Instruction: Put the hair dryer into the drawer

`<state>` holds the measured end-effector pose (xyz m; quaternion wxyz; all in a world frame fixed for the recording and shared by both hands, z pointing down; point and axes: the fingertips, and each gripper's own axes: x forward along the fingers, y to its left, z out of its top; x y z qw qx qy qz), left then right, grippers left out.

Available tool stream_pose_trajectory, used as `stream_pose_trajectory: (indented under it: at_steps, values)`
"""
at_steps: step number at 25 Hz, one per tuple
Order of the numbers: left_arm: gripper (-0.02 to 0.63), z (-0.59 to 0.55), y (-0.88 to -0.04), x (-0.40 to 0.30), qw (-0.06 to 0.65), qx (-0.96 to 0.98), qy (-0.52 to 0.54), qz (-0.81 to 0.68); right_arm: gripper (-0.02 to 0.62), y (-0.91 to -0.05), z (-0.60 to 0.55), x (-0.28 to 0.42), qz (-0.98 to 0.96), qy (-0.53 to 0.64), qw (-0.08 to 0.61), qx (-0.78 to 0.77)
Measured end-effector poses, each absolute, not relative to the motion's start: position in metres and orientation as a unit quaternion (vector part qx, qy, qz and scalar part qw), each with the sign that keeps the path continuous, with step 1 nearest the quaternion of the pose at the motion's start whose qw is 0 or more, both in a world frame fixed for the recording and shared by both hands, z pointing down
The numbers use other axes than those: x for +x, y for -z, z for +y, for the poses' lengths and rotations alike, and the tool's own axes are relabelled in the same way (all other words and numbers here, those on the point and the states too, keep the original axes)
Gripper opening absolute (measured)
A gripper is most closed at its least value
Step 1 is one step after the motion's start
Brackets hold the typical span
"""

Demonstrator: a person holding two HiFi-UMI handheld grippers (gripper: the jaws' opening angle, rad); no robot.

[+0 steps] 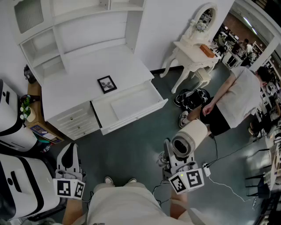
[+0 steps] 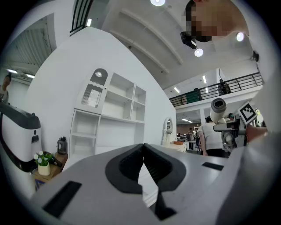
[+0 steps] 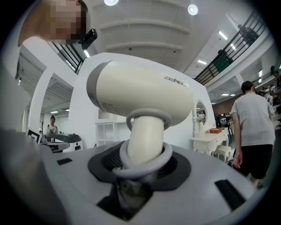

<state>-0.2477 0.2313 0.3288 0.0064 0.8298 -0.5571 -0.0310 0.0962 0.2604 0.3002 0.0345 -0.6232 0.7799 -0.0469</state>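
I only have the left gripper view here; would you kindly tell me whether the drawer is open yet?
Observer: Yes, the head view shows the drawer pulled out of the white cabinet, with nothing inside.
Operator: Thank you. How is the hair dryer held?
Observer: The right gripper is shut on its handle, with the barrel above the jaws.
Operator: Is anything on the cabinet top?
Observer: A small framed picture lies there, just behind the drawer.

lt: bright, even, ceil. lamps (image 3: 191, 9) glare | shad: soft | edges: fisheye warp, dark vignette | focus: ok
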Motion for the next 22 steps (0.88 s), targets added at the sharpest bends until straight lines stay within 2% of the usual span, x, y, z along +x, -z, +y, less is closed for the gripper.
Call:
stream_pose_trajectory:
  at_steps: [12,22]
  values:
    - [0.017,0.239,-0.327,-0.242,0.006,0.830,0.031,-0.557,0.184,-0.288,0.263,0.098,0.783,0.032,0.043,-0.620]
    - [0.017,0.244,-0.324,-0.200,0.000,0.830,0.029,-0.558,0.184,-0.271,0.269,0.127,0.796,-0.004,0.058,-0.603]
